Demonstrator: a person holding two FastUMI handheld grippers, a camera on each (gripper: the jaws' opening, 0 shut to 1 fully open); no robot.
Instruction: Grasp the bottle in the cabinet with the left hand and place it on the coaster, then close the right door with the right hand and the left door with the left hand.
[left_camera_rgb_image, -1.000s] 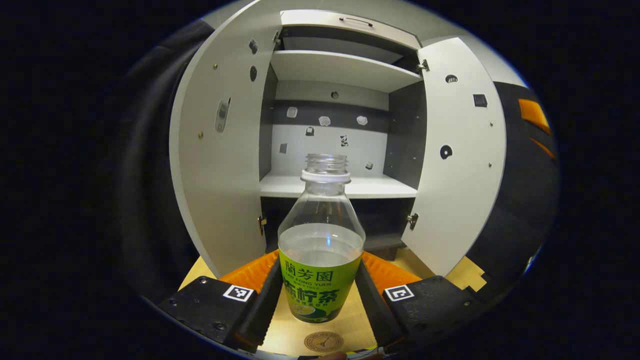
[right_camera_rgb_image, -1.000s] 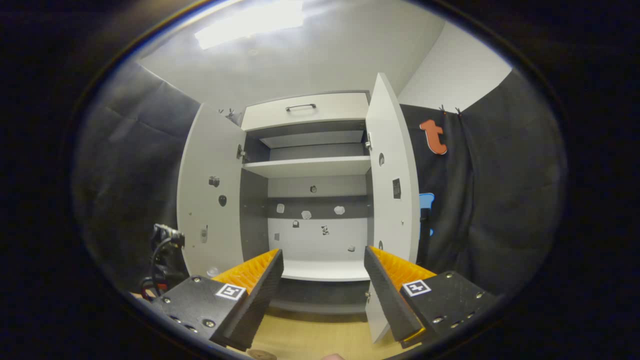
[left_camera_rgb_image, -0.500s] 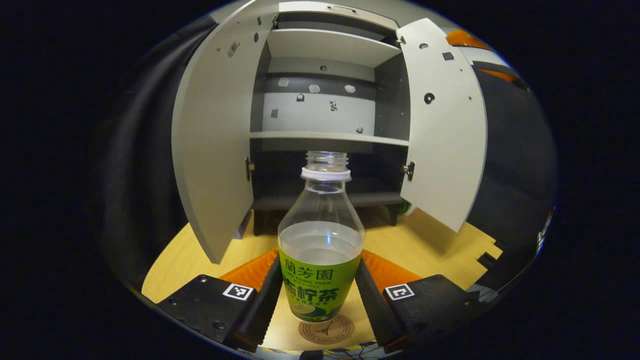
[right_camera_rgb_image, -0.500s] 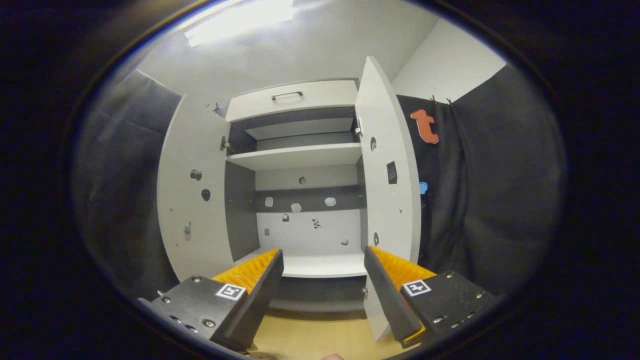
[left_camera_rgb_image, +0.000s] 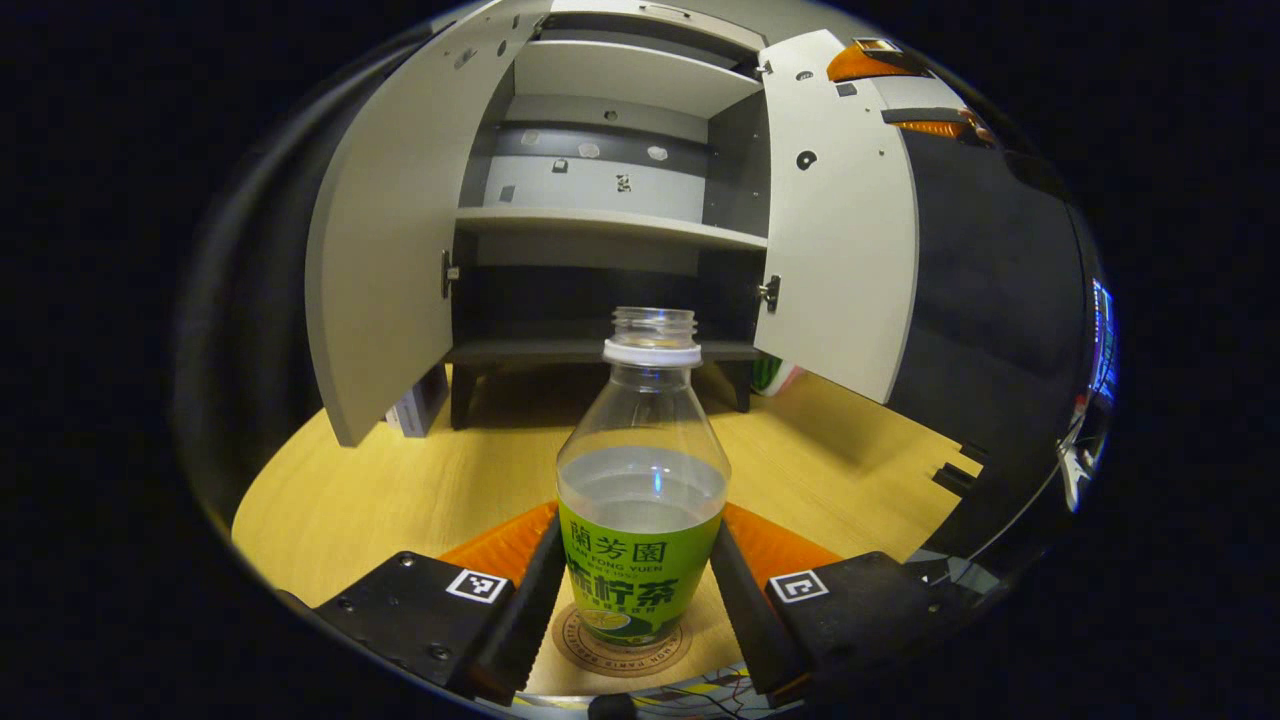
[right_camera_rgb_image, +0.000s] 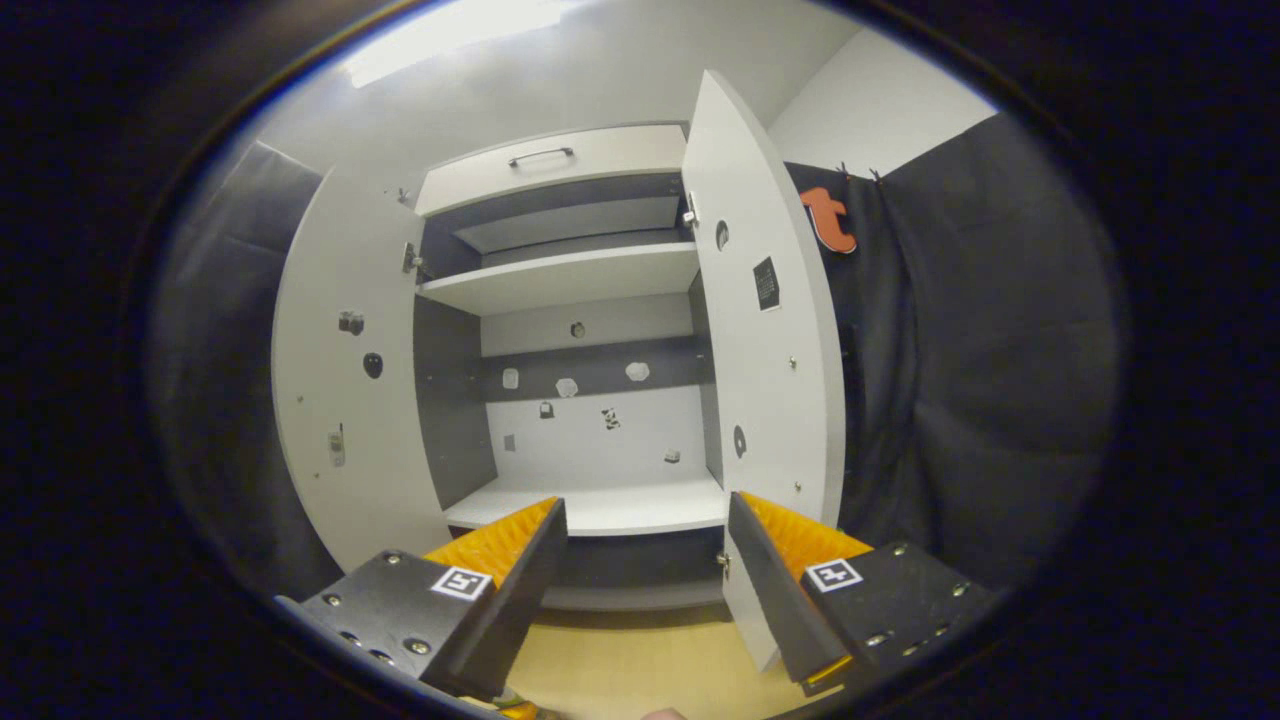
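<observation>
Left gripper view: the left gripper (left_camera_rgb_image: 640, 585) has its 2 fingers (left_camera_rgb_image: 528, 600) clamped on the label of an uncapped bottle (left_camera_rgb_image: 642, 480), 1 finger pressing on each side. The bottle stands upright, partly filled with clear liquid, and its base sits over a round coaster (left_camera_rgb_image: 622, 648) on the wooden surface (left_camera_rgb_image: 400, 490); whether the base touches the coaster cannot be told. Beyond the bottle the cabinet (left_camera_rgb_image: 610, 200) stands on the surface with both doors swung wide, the left door (left_camera_rgb_image: 385, 230) on the left of the view and the right door (left_camera_rgb_image: 835, 220) on the right. A pale shelf (left_camera_rgb_image: 610, 222) crosses the cabinet's open interior, and small fittings dot the back panel. Something small stands on the surface behind the lower edge of the left door, too hidden to tell what it is.

Right gripper view: the right gripper (right_camera_rgb_image: 645, 575) holds its 2 fingers (right_camera_rgb_image: 525, 570) well apart, with nothing between them. It faces the cabinet (right_camera_rgb_image: 580, 350) from lower down, the left door (right_camera_rgb_image: 335, 400) open on the left and the right door (right_camera_rgb_image: 770, 330) standing nearly edge-on just right of centre. A drawer (right_camera_rgb_image: 550, 165) with a bar handle tops the cabinet, with 2 pale shelves (right_camera_rgb_image: 565, 282) below it.
</observation>
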